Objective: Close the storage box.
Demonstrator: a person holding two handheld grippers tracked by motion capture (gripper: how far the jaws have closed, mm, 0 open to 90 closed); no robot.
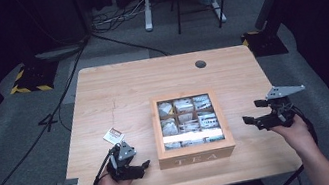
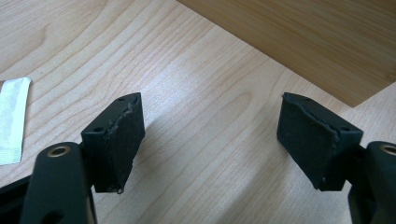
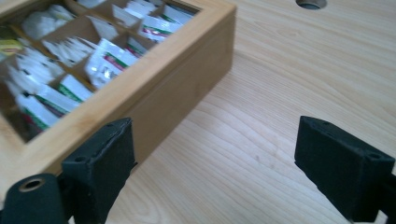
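A wooden tea box marked TEA stands at the middle of the table, with several white tea bags showing in its compartments. A single tea bag lies loose on the table to the left of the box. My left gripper rests low near the box's front left corner, open with nothing between its jaws. In the left gripper view the left gripper is over bare wood, with the loose tea bag at the left and the box ahead. My right gripper is open and empty, just right of the box. In the right gripper view the right gripper has its left jaw beside the box wall.
The light wooden table has a round cable hole at the back right, also seen in the right gripper view as the cable hole. Beyond the table are cables on grey floor, stand bases and a desk leg.
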